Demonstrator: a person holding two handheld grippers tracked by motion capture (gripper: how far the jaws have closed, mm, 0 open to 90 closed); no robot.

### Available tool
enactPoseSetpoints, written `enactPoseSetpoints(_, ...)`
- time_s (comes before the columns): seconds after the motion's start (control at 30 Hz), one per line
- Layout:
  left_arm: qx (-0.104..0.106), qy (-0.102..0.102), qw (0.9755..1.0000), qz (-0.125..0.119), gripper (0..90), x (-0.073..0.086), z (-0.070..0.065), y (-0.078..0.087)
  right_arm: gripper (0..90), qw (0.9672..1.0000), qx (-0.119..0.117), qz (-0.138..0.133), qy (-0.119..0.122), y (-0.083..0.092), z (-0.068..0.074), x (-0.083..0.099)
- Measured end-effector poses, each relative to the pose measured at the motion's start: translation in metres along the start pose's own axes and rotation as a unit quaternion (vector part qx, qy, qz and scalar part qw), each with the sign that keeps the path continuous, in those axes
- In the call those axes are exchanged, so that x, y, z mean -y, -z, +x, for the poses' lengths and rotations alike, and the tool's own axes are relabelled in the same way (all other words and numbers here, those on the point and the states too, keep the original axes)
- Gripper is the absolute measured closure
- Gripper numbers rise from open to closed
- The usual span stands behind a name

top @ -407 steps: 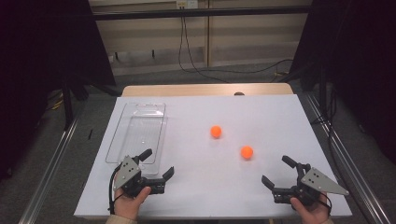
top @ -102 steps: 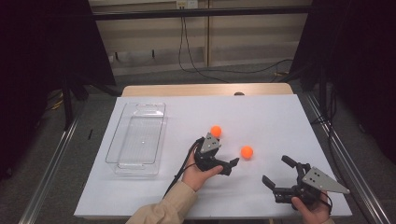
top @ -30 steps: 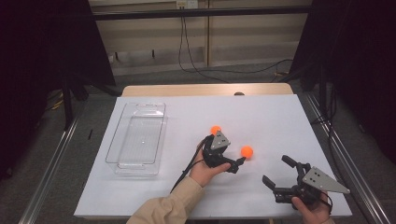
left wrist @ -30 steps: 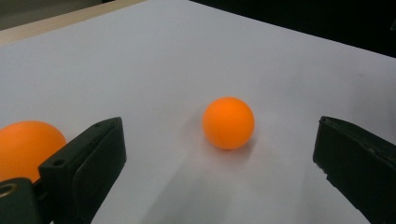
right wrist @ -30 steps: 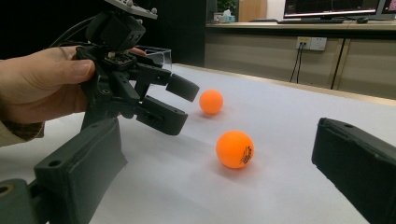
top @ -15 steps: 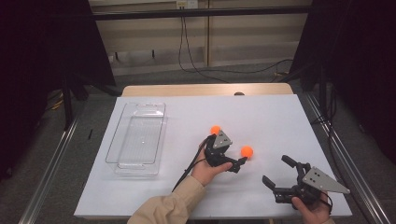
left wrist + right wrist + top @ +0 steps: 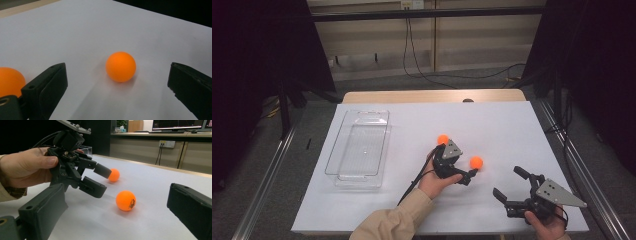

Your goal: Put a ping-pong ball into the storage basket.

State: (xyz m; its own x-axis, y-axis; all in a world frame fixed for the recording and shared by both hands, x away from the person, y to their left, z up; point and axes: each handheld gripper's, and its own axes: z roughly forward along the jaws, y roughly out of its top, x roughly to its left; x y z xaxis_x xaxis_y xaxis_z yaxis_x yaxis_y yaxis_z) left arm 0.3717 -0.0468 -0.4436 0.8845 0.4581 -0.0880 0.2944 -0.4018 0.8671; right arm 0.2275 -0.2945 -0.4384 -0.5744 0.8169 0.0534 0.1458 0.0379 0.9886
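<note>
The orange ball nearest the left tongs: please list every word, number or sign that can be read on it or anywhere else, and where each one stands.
Orange ball between the open left tongs: a small dark print on its side, too small to read.
Monitor screens in the background: some lines show, too blurred to read.
Second orange ball, clear tray, right tongs: no text visible.
</note>
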Motion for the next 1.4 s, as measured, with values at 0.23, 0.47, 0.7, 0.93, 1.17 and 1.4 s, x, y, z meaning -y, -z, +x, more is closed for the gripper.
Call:
enactPoseSetpoints(0.23,0.003,0.002,1.0,0.003,2.7,-0.001,-0.001,-0.003,1.4,1.0,0.0,0.0,0.0,0.0,0.0,0.0)
enactPoseSetpoints(0.47,0.004,0.001,1.0,0.008,2.7,-0.001,0.0,-0.007,1.4,1.0,0.001,0.0,-0.001,0.0,-0.001,0.0)
enactPoseSetpoints(0.7,0.004,-0.003,0.9999,0.013,2.7,-0.002,0.0,-0.01,1.4,1.0,0.002,0.0,-0.002,0.0,-0.001,0.0)
enactPoseSetpoints(0.93,0.001,-0.004,0.9998,0.021,2.7,-0.003,-0.001,-0.013,1.4,1.0,0.001,-0.001,-0.002,0.0,-0.001,0.0)
enactPoseSetpoints(1.17,-0.001,-0.007,0.9996,0.027,2.7,-0.005,-0.002,-0.016,1.4,1.0,0.002,0.0,-0.001,0.0,-0.001,0.0)
enactPoseSetpoints(1.4,-0.003,-0.006,0.9995,0.03,2.6,-0.005,-0.002,-0.019,1.4,1.0,0.002,0.0,-0.001,0.0,-0.001,0.0)
